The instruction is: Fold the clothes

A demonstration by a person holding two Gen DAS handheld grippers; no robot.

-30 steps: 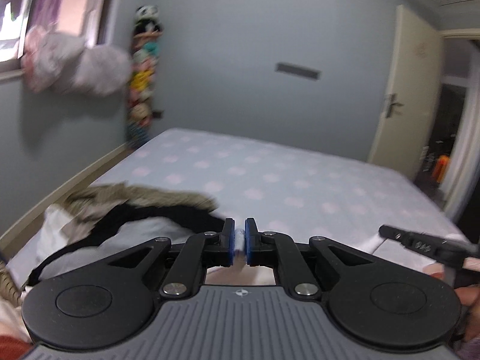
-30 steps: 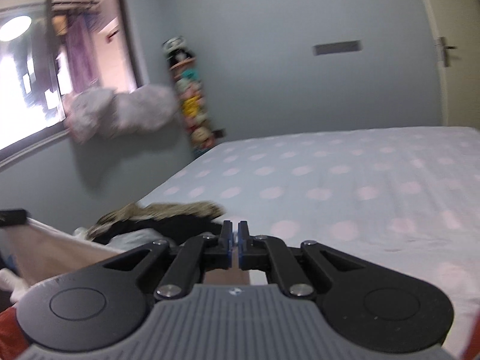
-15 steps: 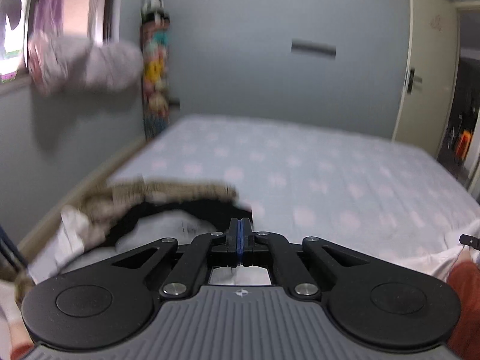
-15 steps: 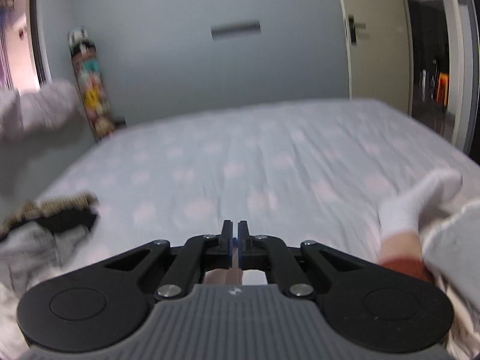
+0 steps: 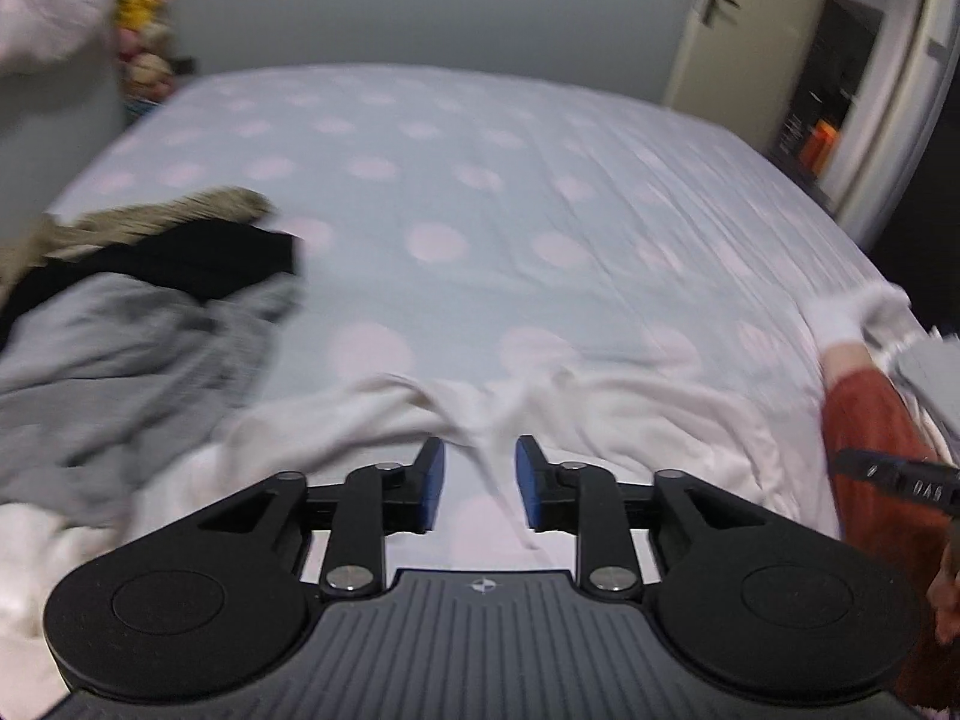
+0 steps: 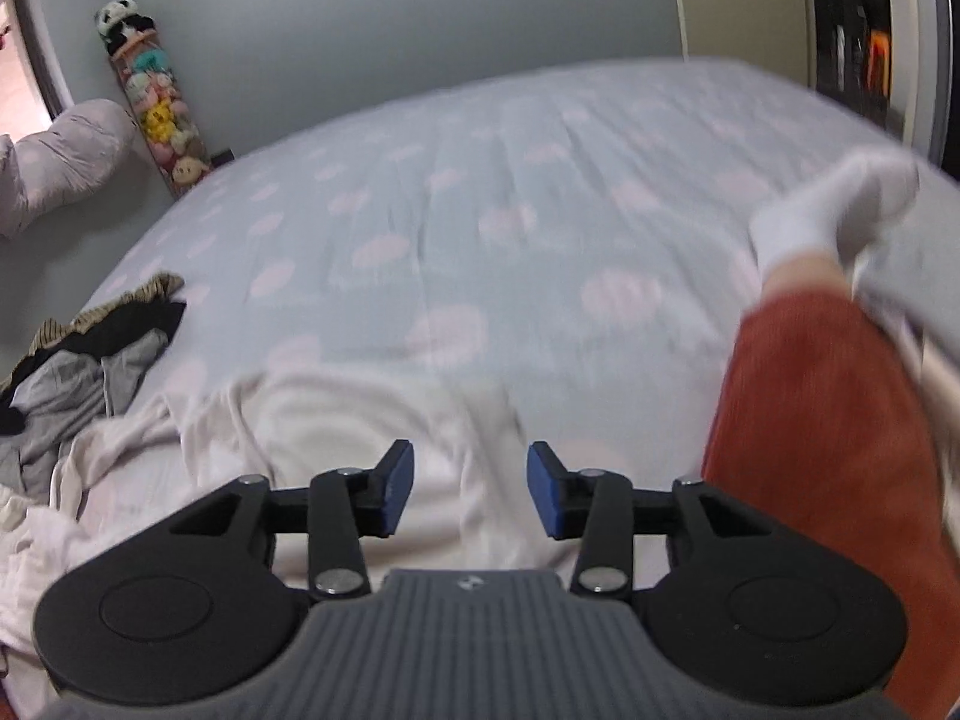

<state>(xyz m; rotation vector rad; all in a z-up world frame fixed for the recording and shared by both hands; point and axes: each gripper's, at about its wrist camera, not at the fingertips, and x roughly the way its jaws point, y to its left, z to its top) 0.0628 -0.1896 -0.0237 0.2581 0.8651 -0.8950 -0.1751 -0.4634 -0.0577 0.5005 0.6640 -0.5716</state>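
Note:
A pale pink-white garment (image 5: 600,414) lies crumpled on the near part of the dotted bed sheet (image 5: 480,192). My left gripper (image 5: 477,462) hovers low over it. Its jaws are opening, and a ridge of the cloth runs between the blue pads (image 5: 433,480) without being pressed. In the right wrist view the same garment (image 6: 336,420) spreads under my right gripper (image 6: 471,468). Those jaws are opening too, with a fold loose between them. The tip of the right gripper (image 5: 888,471) shows at the right edge of the left wrist view.
A heap of grey, black and fur-trimmed clothes (image 5: 150,300) sits at the bed's left edge (image 6: 78,360). A person's leg in rust trousers (image 6: 828,420) with a white sock (image 6: 834,210) lies on the right. A door (image 5: 750,24) and a column of plush toys (image 6: 156,102) stand beyond the bed.
Both grippers have dropped toward the bed and tilted downward. Each was shut on pale cloth and now stands apart, with the garment lying on the sheet.

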